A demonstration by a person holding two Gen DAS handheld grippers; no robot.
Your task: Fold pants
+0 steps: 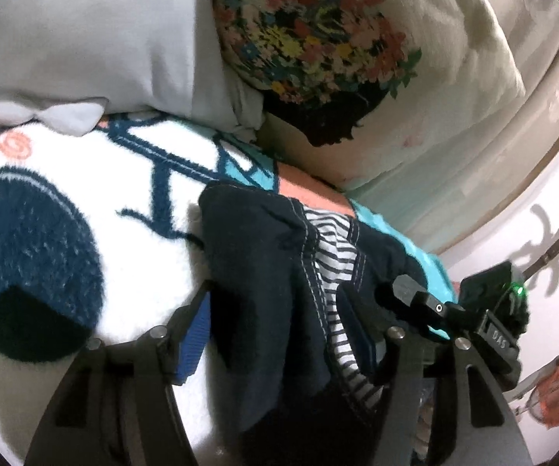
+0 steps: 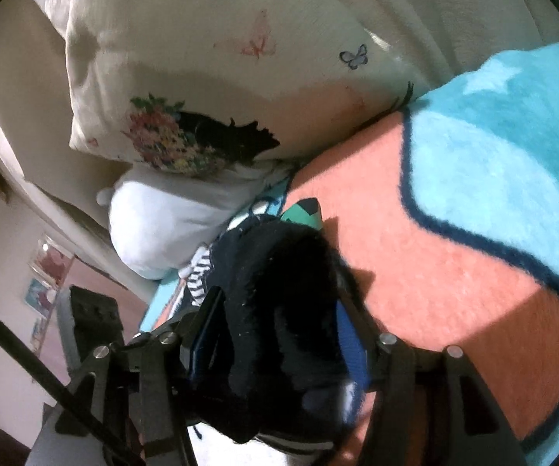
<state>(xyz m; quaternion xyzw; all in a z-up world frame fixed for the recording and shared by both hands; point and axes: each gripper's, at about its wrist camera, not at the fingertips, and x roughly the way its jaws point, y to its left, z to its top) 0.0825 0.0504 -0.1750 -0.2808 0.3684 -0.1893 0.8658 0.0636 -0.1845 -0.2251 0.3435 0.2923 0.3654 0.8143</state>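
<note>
Dark navy pants [image 1: 264, 272] with white stitching and a striped lining [image 1: 334, 248] lie bunched on a fleece blanket [image 1: 85, 178] on a bed. My left gripper [image 1: 279, 310] is shut on a fold of the pants, with cloth filling the gap between its blue pads. My right gripper [image 2: 279, 334] is shut on another thick bunch of the pants [image 2: 279, 295], held over the blanket's orange patch [image 2: 434, 272]. The right gripper's body [image 1: 489, 310] shows in the left wrist view, close by on the right.
A floral cream pillow [image 1: 318, 46] and a pale grey pillow [image 1: 93, 46] lean at the head of the bed. The bed edge and a white wall [image 1: 512, 209] are to the right. The blanket spreads turquoise [image 2: 493, 136] to the right.
</note>
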